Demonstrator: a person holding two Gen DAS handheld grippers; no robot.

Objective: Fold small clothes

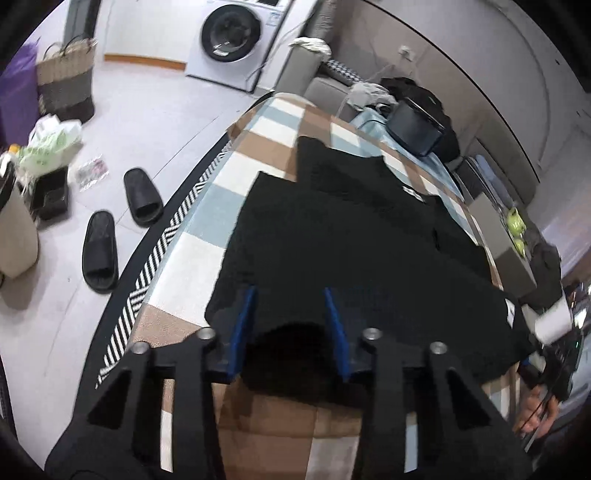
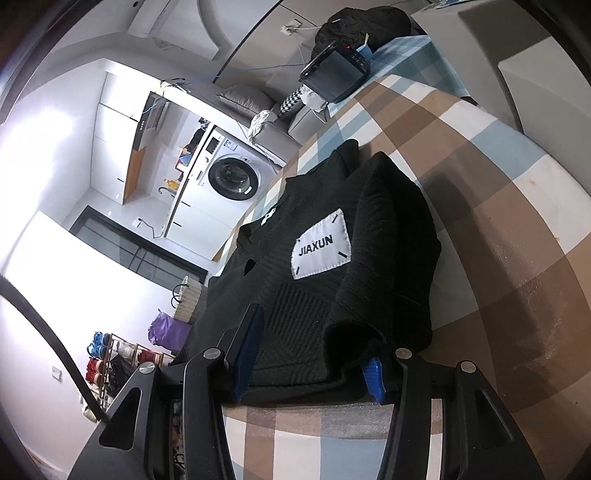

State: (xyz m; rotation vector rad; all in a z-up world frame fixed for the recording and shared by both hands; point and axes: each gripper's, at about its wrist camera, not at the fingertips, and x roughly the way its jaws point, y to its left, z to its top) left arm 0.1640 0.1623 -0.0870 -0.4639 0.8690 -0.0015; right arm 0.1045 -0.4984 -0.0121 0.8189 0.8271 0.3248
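Note:
A black knit sweater [image 1: 354, 236] lies flat on a checked tablecloth [image 1: 258, 133]. Its near hem humps up between the blue pads [image 1: 243, 325] of my left gripper [image 1: 290, 290], which is shut on that hem. In the right wrist view the sweater [image 2: 295, 314] shows a white JIAXUN patch [image 2: 320, 244], and one sleeve is folded over its body. My right gripper [image 2: 314, 350] is shut on the thick near edge by the sleeve cuff, one pad [image 2: 249, 347] on the knit and the other tucked under the cuff. A hand [image 1: 535, 410] shows at the right edge of the left wrist view.
A small black monitor [image 1: 415, 127] and dark clothes sit at the table's far end. A grey box [image 1: 498, 236] stands along the right edge. On the floor to the left are two black slippers [image 1: 142, 195], bags and a woven basket [image 1: 66, 77], with a washing machine [image 1: 231, 33] behind.

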